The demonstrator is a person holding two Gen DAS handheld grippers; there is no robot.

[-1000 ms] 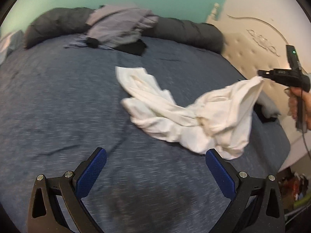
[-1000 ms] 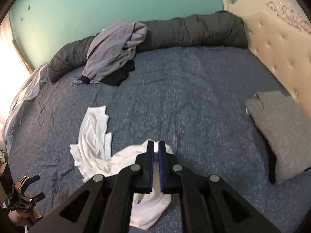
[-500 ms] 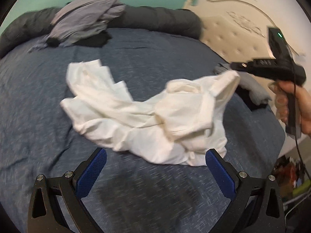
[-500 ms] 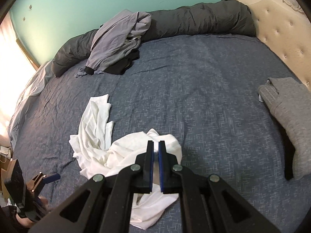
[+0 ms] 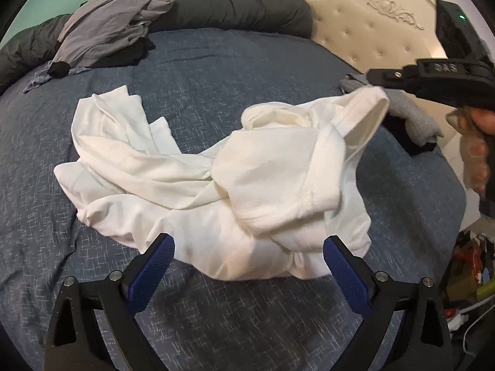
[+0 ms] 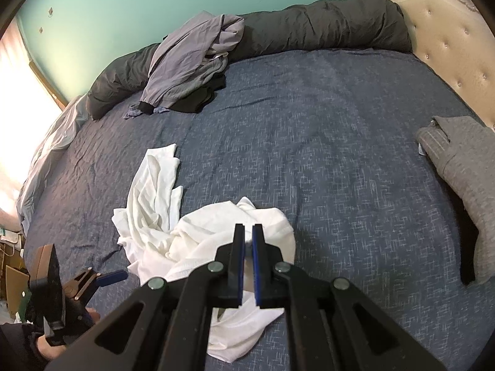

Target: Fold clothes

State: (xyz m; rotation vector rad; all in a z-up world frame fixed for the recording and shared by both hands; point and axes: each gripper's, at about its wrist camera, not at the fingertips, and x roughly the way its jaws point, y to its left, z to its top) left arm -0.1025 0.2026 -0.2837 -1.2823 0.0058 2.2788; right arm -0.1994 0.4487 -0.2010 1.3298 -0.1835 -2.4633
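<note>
Left wrist view is showing the left gripper (image 5: 247, 266) spread wide over the white shirt (image 5: 216, 185), crumpled on the bed (image 5: 216, 71). At two o'clock, the right gripper (image 6: 248, 241) is apparently pinching the shirt's raised edge.

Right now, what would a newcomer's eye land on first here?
The crumpled white garment in the middle of the blue bed, one edge lifted by the right gripper, its jaws shut on the cloth. The left gripper hangs open at its near edge. A grey clothes pile sits by the far wall.
</note>
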